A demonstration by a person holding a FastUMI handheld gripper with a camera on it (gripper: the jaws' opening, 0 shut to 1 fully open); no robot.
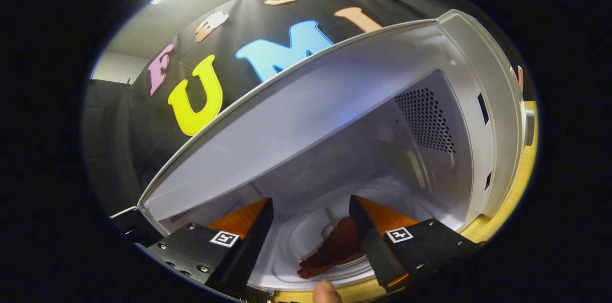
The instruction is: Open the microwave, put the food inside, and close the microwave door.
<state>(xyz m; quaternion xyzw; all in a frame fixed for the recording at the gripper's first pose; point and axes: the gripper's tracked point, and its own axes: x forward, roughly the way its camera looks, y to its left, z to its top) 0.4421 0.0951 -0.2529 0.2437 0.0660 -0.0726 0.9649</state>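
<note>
The hand-held gripper (311, 212) is reaching into the open microwave (459, 116), its two fingers spread wide and gripping nothing. The food (334, 245), a reddish-brown piece, is lying on the round turntable (287, 245) inside the cavity, between the fingers and nearer the right one; whether it is touching that finger cannot be told. A perforated vent (425, 121) is showing on the inner right wall. A fingertip (326, 291) is appearing just below the turntable's front rim. The microwave is sitting on a wooden tabletop (521, 169).
</note>
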